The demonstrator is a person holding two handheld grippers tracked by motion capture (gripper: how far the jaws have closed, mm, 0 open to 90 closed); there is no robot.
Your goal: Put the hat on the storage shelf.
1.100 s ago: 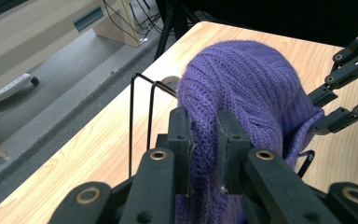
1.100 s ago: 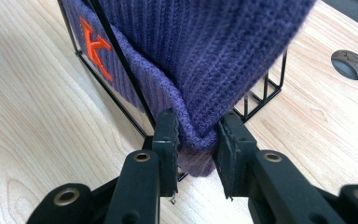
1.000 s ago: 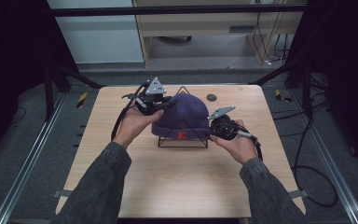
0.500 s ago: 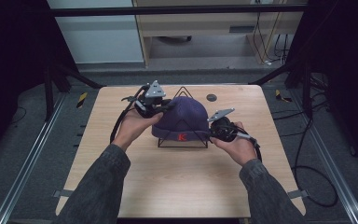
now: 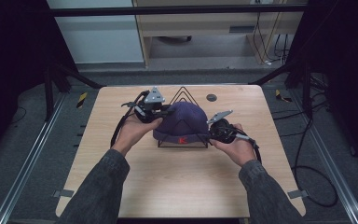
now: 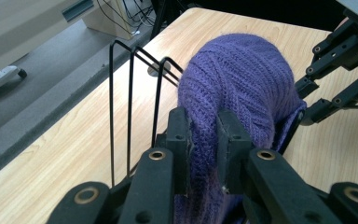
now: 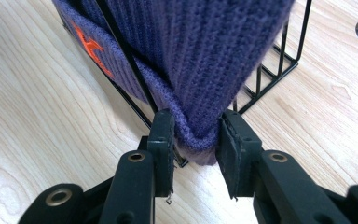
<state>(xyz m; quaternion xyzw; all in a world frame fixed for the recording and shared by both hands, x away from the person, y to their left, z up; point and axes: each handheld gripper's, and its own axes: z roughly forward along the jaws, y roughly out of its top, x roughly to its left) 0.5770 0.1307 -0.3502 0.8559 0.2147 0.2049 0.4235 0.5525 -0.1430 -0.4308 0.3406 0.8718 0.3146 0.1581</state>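
Observation:
A purple knit beanie (image 5: pixel 184 121) with an orange mark on its cuff is draped over a black wire rack (image 5: pixel 182 92) at the middle of the wooden table (image 5: pixel 177 186). My left gripper (image 5: pixel 165 112) is at the beanie's far left side. In the left gripper view it (image 6: pixel 203 126) is shut on a fold of the beanie (image 6: pixel 242 79), beside the rack's wires (image 6: pixel 130 93). My right gripper (image 5: pixel 210 133) is at the beanie's near right edge. Its jaws (image 7: pixel 196 130) have just been opening slightly, and both pads touch the hem (image 7: pixel 200 144) between them.
A small dark round disc (image 5: pixel 211 97) lies on the table behind the rack. A light cabinet (image 5: pixel 205 28) stands on the floor beyond the far edge. Black frame posts (image 5: pixel 303 84) flank the table, with cables on the floor at the right.
Both hands have stayed almost where they were, each at its side of the beanie. The beanie and the rack have not shifted.

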